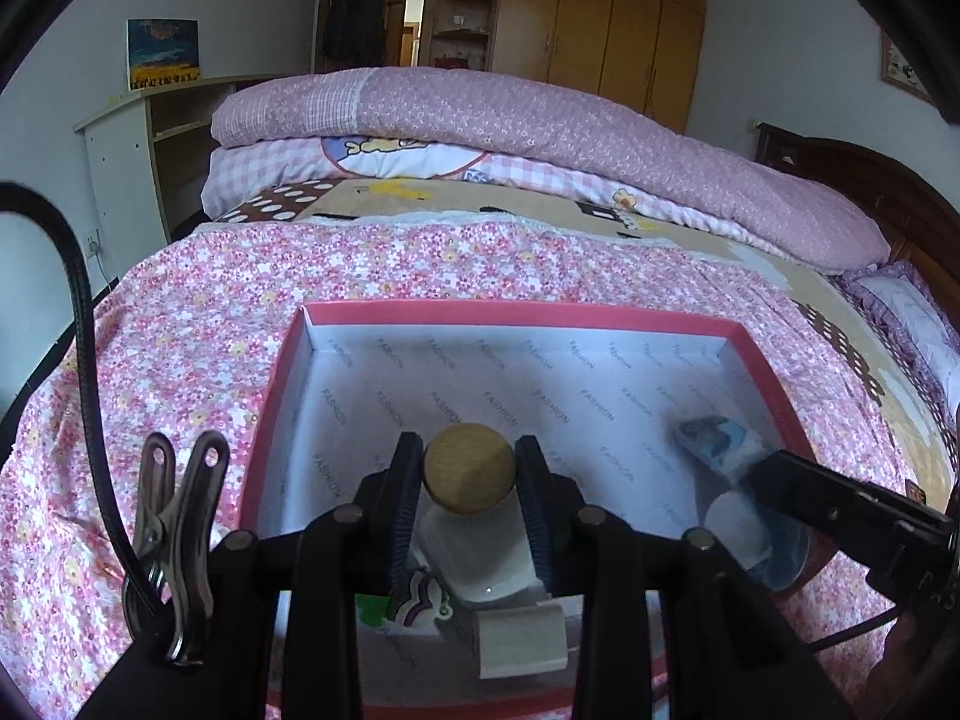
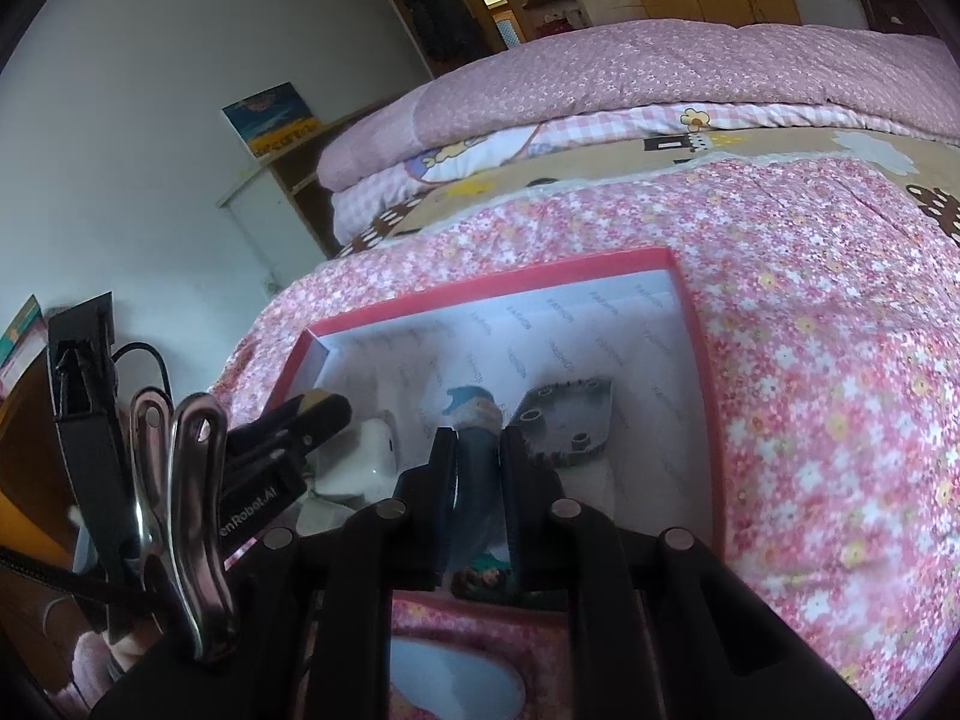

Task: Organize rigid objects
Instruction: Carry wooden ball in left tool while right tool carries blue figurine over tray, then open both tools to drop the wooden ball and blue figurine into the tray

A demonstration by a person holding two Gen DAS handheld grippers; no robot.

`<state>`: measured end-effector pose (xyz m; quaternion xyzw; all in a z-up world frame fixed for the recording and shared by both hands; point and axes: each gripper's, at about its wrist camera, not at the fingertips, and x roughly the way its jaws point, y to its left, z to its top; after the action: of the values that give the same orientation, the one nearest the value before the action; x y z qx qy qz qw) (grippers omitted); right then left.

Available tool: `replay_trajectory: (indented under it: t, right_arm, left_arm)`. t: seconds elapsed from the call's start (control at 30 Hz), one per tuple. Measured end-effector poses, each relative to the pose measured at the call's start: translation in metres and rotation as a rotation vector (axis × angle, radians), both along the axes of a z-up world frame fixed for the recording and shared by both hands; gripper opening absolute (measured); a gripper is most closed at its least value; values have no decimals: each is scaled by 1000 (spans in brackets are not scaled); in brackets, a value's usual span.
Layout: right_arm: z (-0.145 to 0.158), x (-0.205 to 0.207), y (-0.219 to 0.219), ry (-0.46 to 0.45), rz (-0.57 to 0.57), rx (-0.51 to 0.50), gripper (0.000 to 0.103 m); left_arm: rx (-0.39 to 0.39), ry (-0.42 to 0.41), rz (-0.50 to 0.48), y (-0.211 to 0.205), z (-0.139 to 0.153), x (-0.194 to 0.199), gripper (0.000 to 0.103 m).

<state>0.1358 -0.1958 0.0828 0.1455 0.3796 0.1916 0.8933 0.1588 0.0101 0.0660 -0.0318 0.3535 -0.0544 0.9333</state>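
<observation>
While both grippers reach into the red box (image 1: 273, 396), each grips something.
Left gripper (image 1: 470, 468) clamps a wooden knob (image 1: 470, 468); right gripper (image 2: 477, 450) pinches a blue figurine (image 2: 474, 420).

Quantities present: one red-rimmed box (image 1: 774, 372), one wooden ball (image 1: 470, 468), one white charger plug (image 1: 521, 639), one white earbud case (image 2: 377, 450). Also one grey hexagonal plate (image 2: 567, 423), one rainbow sticker (image 1: 420, 600), two grippers (image 1: 470, 477) (image 2: 477, 450).

A bed (image 1: 180, 330) with a pink flower sheet holds 1 red box (image 1: 510, 315) and folded blankets (image 1: 540, 138).
</observation>
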Motion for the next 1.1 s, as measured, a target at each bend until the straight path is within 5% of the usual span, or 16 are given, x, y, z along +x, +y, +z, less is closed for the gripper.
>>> replay_trajectory:
  t: [0.27, 0.43, 0.83, 1.1]
  right_arm:
    - [-2, 8, 3, 2, 0, 12, 16]
    - [-5, 9, 4, 15, -5, 12, 26]
    - [1, 1, 3, 6, -13, 15, 42]
    - [11, -16, 6, -1, 14, 0, 43]
  left_arm:
    - [-3, 11, 1, 0, -4, 3, 33]
    - [-4, 14, -5, -2, -3, 3, 52]
    - [25, -1, 5, -1, 4, -9, 53]
    - [23, -7, 14, 2, 13, -27, 53]
